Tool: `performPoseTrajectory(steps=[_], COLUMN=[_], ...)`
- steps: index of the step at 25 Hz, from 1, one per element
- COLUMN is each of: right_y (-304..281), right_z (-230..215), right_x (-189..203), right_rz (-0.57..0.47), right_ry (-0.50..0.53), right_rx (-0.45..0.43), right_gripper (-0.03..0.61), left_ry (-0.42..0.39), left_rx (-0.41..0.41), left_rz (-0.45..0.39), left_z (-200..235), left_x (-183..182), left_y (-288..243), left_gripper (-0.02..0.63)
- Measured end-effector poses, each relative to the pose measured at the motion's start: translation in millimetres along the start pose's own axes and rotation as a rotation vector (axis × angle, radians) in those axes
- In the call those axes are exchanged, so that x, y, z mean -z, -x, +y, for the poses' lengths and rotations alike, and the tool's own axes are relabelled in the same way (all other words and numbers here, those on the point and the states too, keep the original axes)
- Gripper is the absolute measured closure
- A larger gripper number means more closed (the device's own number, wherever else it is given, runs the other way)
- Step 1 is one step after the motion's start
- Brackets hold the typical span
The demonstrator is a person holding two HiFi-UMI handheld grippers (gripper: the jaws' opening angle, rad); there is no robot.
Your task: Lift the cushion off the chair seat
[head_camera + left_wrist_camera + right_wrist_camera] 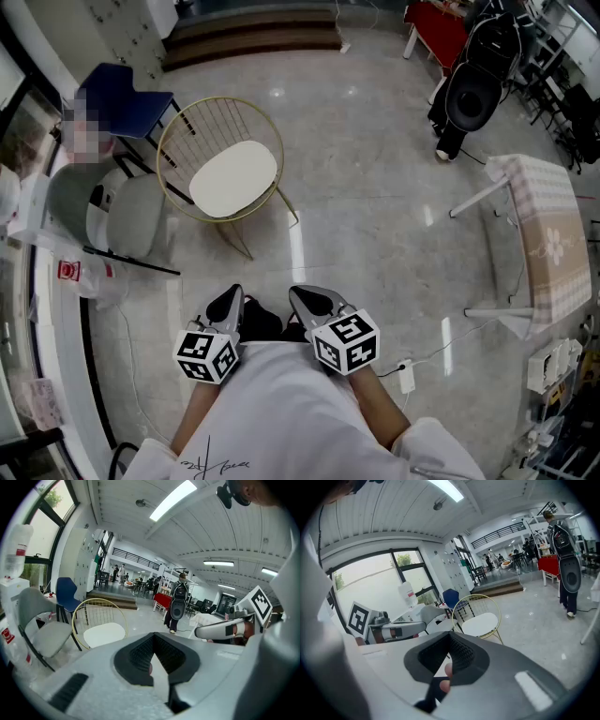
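Head view looks steeply down on a pale polished floor (375,187). At far left stand two grey shell chairs (136,220), with a blue chair (127,94) beyond them. Just right of these is a gold wire chair (214,120), and the white cushion (234,176) lies flat on its seat, inside the round wire hoop, with nothing touching it. Both grippers are near the person's body at the bottom of the view, well apart from the chair and pointing towards it. The left gripper (225,305) has its jaws closed tight together with nothing between them, and its own view shows the cushion on the chair far ahead and to the left. The right gripper (314,302), just beside it, is likewise fully closed and empty; its view shows the cushioned chair ahead. Farther right, at the far side of the room, a person carrying a black pack (472,89) stands. At the right edge is a table with a checked cloth (544,216).
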State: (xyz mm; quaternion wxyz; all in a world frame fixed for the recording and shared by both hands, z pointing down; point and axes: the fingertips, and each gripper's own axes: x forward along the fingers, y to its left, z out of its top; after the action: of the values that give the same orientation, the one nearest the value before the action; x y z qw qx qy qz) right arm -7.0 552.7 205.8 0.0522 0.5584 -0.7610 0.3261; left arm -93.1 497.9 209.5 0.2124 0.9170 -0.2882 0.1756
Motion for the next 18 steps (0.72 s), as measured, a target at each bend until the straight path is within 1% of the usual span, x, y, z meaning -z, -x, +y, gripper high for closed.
performPoseTrajectory(steps=[4,10,13,18], right_y=[-3,-11,-13,-24], right_z=[-2,-10,-17,-32], right_x=[-3,-3,-2,-12], right_rz=[-0.002,0.012,0.033,0.04], right_ry=[0.005,-0.002,-0.027,-0.068], right_rx=[-0.008,-0.006,-0.006,-0.008], right_gripper=[0.572,0.572,0.572,0.572], left_ry=[-0.004,0.026,0.041,0.047], left_rx=[0.004,-0.002,0.003,0.016], left_rz=[-0.003,0.011,0.024,0.032], left_z=[-2,7,7,13], left_x=[-3,-1,-1,-13], left_y=[-6,-14,-23,-45], left_gripper=[0.612,0.612,0.612,0.612])
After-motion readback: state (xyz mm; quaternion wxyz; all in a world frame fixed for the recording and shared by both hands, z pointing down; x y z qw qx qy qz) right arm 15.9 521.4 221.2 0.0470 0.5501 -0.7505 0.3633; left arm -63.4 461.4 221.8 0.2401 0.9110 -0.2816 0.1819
